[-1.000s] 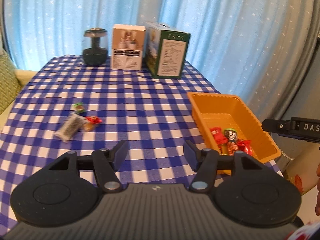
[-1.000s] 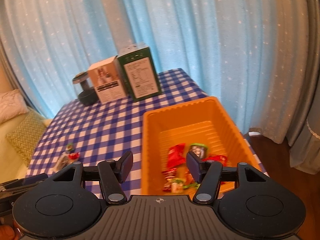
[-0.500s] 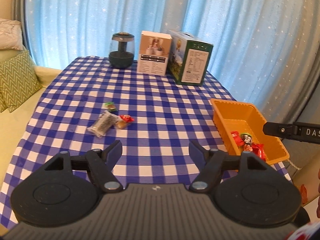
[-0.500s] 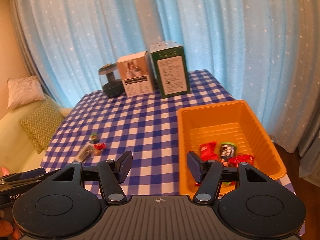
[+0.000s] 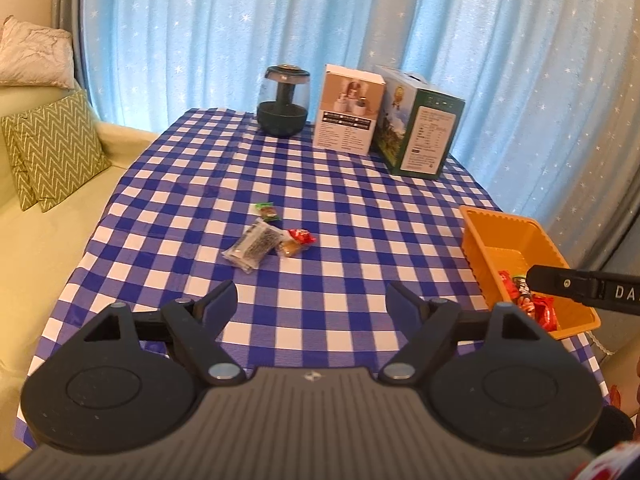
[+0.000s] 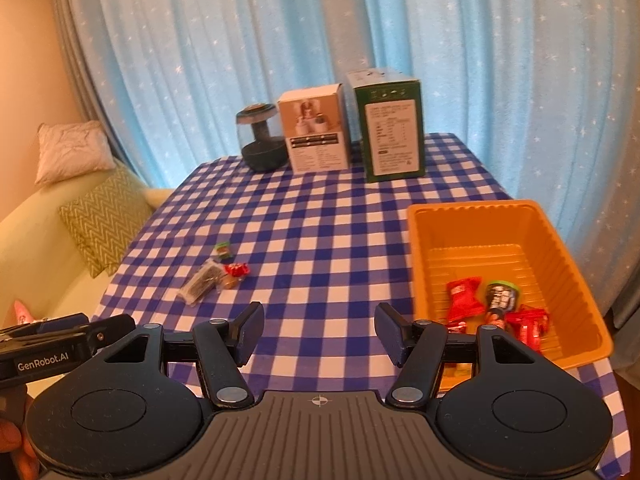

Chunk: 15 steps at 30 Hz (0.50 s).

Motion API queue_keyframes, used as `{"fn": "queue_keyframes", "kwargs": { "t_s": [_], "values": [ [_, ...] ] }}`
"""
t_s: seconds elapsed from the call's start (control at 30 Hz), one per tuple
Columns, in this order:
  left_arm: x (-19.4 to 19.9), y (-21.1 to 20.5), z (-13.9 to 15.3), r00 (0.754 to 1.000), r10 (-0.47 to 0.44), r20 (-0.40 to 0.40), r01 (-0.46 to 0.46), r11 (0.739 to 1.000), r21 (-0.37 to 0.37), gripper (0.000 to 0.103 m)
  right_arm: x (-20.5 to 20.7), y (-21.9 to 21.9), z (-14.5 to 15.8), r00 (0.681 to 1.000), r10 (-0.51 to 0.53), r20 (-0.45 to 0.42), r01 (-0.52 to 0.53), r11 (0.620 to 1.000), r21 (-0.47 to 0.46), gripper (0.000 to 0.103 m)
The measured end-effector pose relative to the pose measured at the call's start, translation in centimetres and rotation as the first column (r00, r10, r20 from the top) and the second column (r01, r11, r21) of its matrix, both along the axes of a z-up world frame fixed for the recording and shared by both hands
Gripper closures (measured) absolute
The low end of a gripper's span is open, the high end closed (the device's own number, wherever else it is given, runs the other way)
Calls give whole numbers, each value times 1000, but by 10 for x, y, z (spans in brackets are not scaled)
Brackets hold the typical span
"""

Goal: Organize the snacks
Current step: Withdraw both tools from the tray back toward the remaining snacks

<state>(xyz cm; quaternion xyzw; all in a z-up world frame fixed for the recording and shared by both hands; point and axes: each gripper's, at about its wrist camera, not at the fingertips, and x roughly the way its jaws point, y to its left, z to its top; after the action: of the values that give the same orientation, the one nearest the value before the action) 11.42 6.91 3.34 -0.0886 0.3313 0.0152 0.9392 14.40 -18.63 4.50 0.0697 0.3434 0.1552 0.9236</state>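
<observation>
An orange bin (image 6: 472,216) sits at the table's right edge with several red and dark snack packs (image 6: 496,304) in it; it also shows in the left wrist view (image 5: 476,236). On the checked cloth lie a clear pack of dark snack (image 5: 252,245), a red-wrapped snack (image 5: 298,240) and a small green-wrapped one (image 5: 267,211); they also show in the right wrist view (image 6: 204,282). My left gripper (image 5: 310,304) is open and empty above the table's near edge. My right gripper (image 6: 318,334) is open and empty, left of the bin.
A dark round jar (image 5: 283,106), a white box (image 5: 350,110) and a green box (image 5: 418,120) stand at the table's far edge before blue curtains. A pale sofa with patterned cushions (image 5: 48,152) is to the left.
Both grippers have pulled back and up from the table, so more of it shows. Both stay open and empty. Snacks and bin have not moved.
</observation>
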Motion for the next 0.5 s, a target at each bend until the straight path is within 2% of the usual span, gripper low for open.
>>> {"fn": "queue_keyframes", "kwargs": {
  "t_s": [0.5],
  "values": [
    [44, 41, -24, 1000, -4, -28, 6, 999, 48, 19, 43, 49, -31, 997, 76, -23, -76, 997, -30, 41]
  ]
}}
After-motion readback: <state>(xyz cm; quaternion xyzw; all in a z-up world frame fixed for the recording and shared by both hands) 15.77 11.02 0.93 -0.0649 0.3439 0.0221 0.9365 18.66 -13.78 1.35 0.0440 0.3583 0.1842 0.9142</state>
